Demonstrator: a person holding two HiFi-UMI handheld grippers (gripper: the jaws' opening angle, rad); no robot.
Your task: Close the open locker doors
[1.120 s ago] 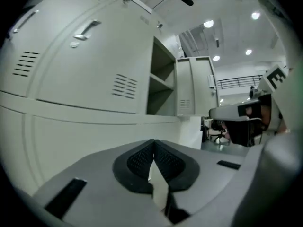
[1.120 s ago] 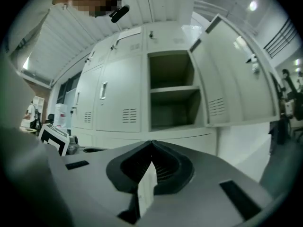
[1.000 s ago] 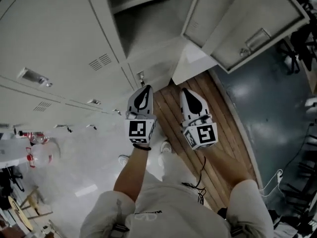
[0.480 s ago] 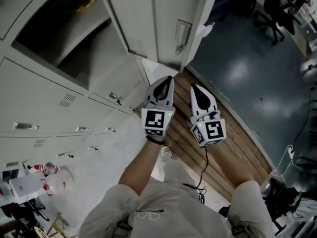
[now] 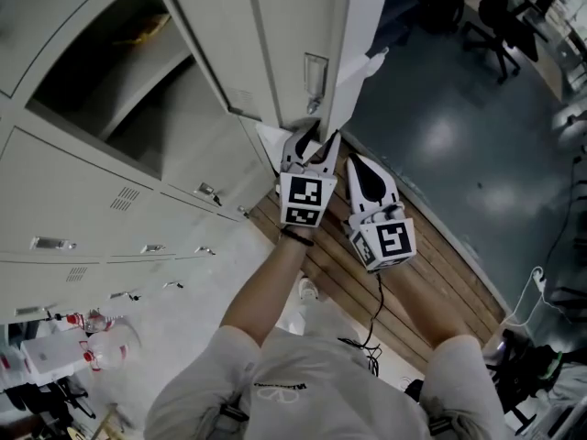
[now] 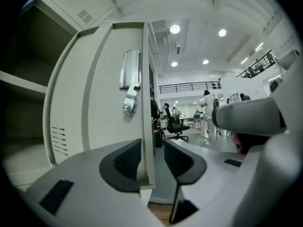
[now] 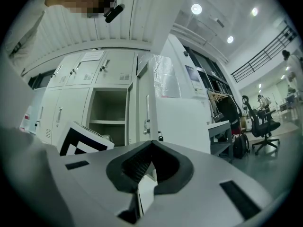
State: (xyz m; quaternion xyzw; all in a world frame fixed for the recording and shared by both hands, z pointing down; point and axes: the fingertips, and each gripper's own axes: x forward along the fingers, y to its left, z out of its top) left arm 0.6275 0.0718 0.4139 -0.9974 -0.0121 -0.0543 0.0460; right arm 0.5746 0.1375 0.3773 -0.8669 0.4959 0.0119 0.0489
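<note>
A tall grey locker door point(image 5: 293, 35) stands open, its latch handle point(image 5: 315, 76) facing me. My left gripper point(image 5: 312, 139) has just been opening its jaws, and the door's free edge point(image 6: 147, 126) now stands between them. The left pad lies close to the door face and a gap shows at the right pad. In the left gripper view the gripper point(image 6: 151, 157) sits below the latch point(image 6: 130, 82). My right gripper point(image 5: 358, 163) hangs just to the right, shut and empty, away from the door. From the right gripper point(image 7: 150, 162) I see the open compartment point(image 7: 109, 117).
An open compartment with a shelf point(image 5: 119, 71) lies left of the door, with closed lockers point(image 5: 73, 209) below it. I stand on a wooden strip point(image 5: 422, 273) beside a dark grey floor point(image 5: 477, 126). Office chairs point(image 5: 491, 26) stand far right. Bottles point(image 5: 101, 346) sit at lower left.
Both grippers have moved up toward the open door. The left gripper, shut before, now has its jaws apart around the door's edge. The right gripper stays shut.
</note>
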